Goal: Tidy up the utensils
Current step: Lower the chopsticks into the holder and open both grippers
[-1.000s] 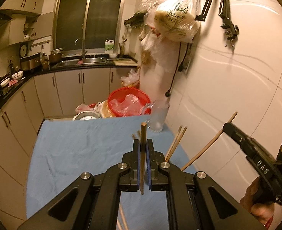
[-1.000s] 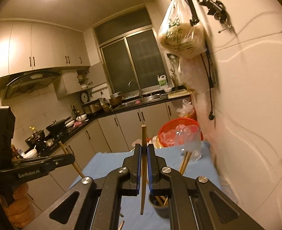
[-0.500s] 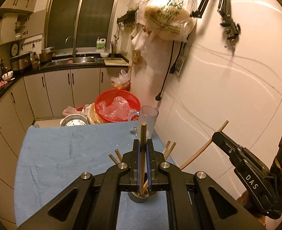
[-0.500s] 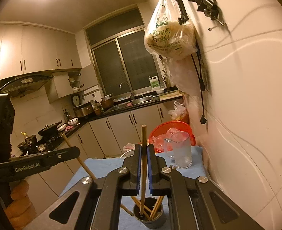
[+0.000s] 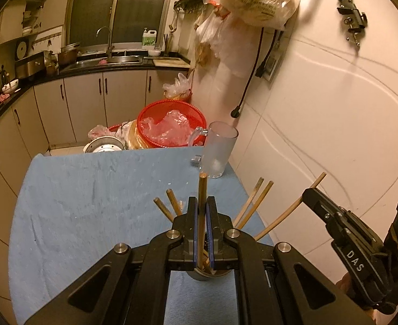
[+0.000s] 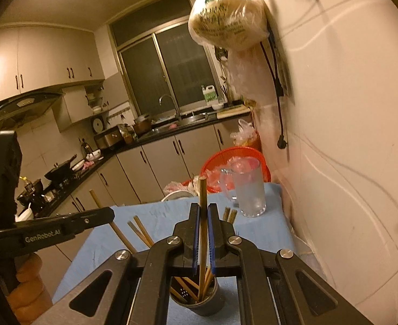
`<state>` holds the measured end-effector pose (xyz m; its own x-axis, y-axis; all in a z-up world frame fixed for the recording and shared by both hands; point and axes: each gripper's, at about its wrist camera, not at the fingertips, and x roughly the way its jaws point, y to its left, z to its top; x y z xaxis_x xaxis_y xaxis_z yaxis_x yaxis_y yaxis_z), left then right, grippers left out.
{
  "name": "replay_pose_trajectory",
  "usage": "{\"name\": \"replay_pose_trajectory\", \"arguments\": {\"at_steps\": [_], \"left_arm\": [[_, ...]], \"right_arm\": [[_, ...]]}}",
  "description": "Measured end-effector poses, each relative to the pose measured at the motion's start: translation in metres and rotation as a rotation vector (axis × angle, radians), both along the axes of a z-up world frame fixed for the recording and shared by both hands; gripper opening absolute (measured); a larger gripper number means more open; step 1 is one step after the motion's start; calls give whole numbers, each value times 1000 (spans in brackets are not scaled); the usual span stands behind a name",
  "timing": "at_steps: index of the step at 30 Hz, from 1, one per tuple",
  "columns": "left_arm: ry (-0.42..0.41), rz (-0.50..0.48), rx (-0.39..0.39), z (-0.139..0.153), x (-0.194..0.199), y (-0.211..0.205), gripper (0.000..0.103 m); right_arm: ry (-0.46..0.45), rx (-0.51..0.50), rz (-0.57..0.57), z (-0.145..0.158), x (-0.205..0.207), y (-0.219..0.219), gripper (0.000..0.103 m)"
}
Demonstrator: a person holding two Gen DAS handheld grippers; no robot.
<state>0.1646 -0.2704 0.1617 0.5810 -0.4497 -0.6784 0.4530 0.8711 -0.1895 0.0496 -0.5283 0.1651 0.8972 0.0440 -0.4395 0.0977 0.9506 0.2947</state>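
My left gripper [image 5: 202, 203] is shut on a wooden chopstick [image 5: 202, 189] held upright, its lower end inside a small grey metal cup [image 5: 199, 275] on the blue cloth. My right gripper [image 6: 203, 212] is shut on another upright chopstick [image 6: 203, 195], its lower end in the same cup [image 6: 199, 304]. The cup holds several other chopsticks [image 5: 255, 204] that lean outward. The right gripper shows at the right of the left wrist view [image 5: 311, 195], and the left gripper at the left of the right wrist view [image 6: 109, 215].
A frosted glass mug [image 5: 219, 153] stands at the cloth's far right corner, also in the right wrist view [image 6: 249, 187]. A red basket [image 5: 171, 124] with plastic bags and a metal bowl [image 5: 104, 146] sit beyond the table edge. The white wall [image 5: 334, 108] runs close on the right.
Both grippers have come down over the cup with their chopsticks. The cup and its leaning chopsticks now show closer beneath the jaws, and both held chopsticks' lower ends have entered the cup.
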Motion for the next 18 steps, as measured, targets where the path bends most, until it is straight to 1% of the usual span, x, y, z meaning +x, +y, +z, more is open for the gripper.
{"name": "replay_pose_trajectory", "arguments": {"at_steps": [8, 18], "left_arm": [[34, -3, 16, -19, 7, 0, 6], [58, -2, 22, -30, 16, 1, 7]], "right_arm": [[61, 13, 4, -25, 16, 0, 6], [88, 22, -3, -36, 27, -3, 6]]}}
